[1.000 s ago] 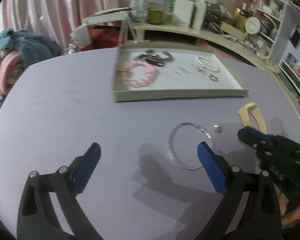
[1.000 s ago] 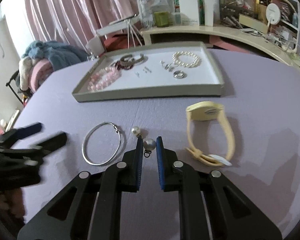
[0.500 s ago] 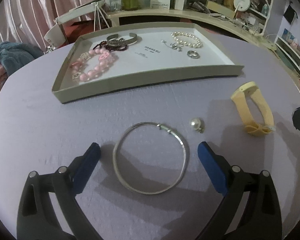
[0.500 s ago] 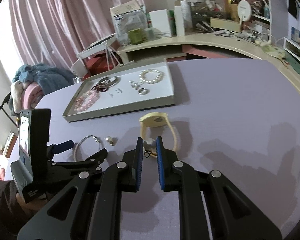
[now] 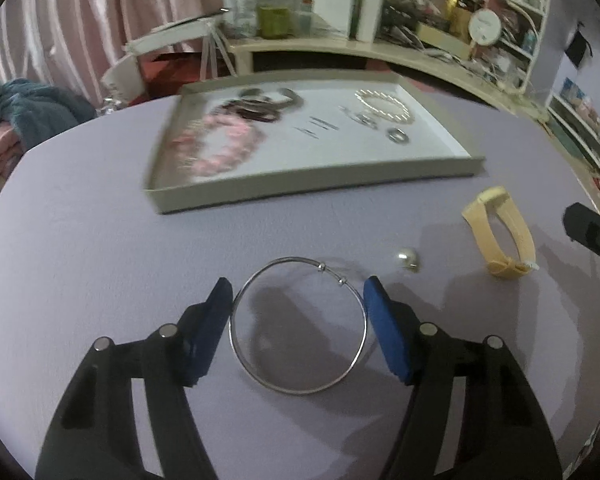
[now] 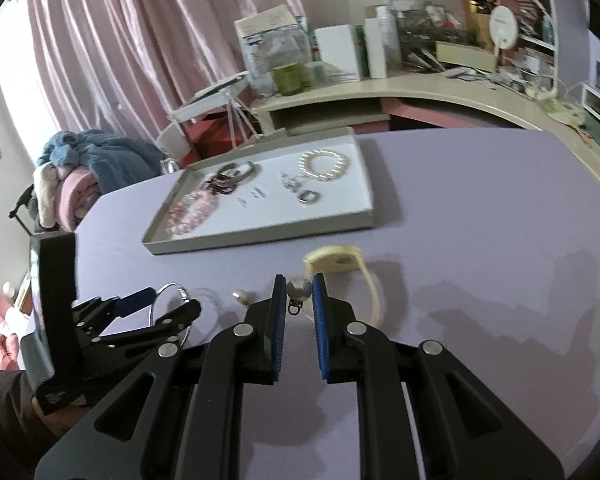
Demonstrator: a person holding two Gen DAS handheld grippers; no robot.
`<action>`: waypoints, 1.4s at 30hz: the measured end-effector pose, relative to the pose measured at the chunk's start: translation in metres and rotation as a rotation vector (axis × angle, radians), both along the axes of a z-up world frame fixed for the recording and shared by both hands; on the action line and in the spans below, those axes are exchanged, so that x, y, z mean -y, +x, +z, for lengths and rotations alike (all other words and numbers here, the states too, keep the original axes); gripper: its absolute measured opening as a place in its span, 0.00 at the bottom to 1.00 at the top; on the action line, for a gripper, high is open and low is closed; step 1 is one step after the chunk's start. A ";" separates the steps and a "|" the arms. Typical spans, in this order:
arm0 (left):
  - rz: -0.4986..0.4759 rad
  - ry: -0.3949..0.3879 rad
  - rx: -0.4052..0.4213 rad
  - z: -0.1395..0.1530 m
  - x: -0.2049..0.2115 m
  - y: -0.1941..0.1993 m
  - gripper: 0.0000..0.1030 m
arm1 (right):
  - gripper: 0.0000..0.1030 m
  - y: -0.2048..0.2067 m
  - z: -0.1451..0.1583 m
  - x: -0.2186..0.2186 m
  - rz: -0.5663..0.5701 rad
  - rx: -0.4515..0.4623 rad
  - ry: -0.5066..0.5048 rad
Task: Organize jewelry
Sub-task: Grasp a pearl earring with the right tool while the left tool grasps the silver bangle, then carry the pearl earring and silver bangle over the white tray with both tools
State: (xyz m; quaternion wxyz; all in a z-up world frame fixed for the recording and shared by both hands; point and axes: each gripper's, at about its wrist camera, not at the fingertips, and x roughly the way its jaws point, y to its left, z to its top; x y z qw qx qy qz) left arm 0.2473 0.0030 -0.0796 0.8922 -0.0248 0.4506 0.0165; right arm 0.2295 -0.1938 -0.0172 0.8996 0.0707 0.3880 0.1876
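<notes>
Left gripper closing round bangle flat on desk, pads not yet pressing | right gripper clamped on pearl earring, lifted | second earring beside bangle | tray beyond

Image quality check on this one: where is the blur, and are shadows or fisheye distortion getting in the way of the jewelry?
Left wrist view: the tray and its pink beads are motion-smeared, the silver bangle between the closing fingers stays sharp, with a dark shadow inside its ring. Right wrist view: the gripped pearl earring is crisp, the tray contents slightly soft; both views bend the table edge and darken at the corners.
</notes>
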 end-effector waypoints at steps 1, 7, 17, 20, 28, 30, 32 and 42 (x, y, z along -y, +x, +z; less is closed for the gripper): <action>0.016 -0.003 0.008 0.004 -0.007 -0.003 0.65 | 0.14 0.002 0.001 -0.005 0.015 0.004 0.005; 0.110 -0.011 0.047 0.028 -0.044 -0.013 0.65 | 0.14 0.013 0.004 -0.033 0.088 0.014 0.020; 0.160 -0.012 0.098 0.059 -0.074 -0.008 0.65 | 0.13 0.074 0.018 -0.060 0.084 0.041 -0.025; 0.161 -0.016 0.109 0.065 -0.078 0.003 0.65 | 0.13 0.100 0.009 -0.071 0.086 -0.008 -0.066; 0.137 -0.024 0.124 0.075 -0.076 0.041 0.65 | 0.14 0.136 -0.009 -0.095 0.104 -0.065 -0.098; 0.123 -0.022 0.127 0.076 -0.073 0.052 0.65 | 0.14 0.140 -0.010 -0.097 0.111 -0.072 -0.095; 0.107 -0.024 0.130 0.077 -0.069 0.063 0.65 | 0.15 0.141 -0.009 -0.095 0.112 -0.070 -0.095; 0.022 -0.051 0.118 0.070 -0.039 0.117 0.65 | 0.37 0.124 0.016 -0.025 -0.028 0.011 -0.013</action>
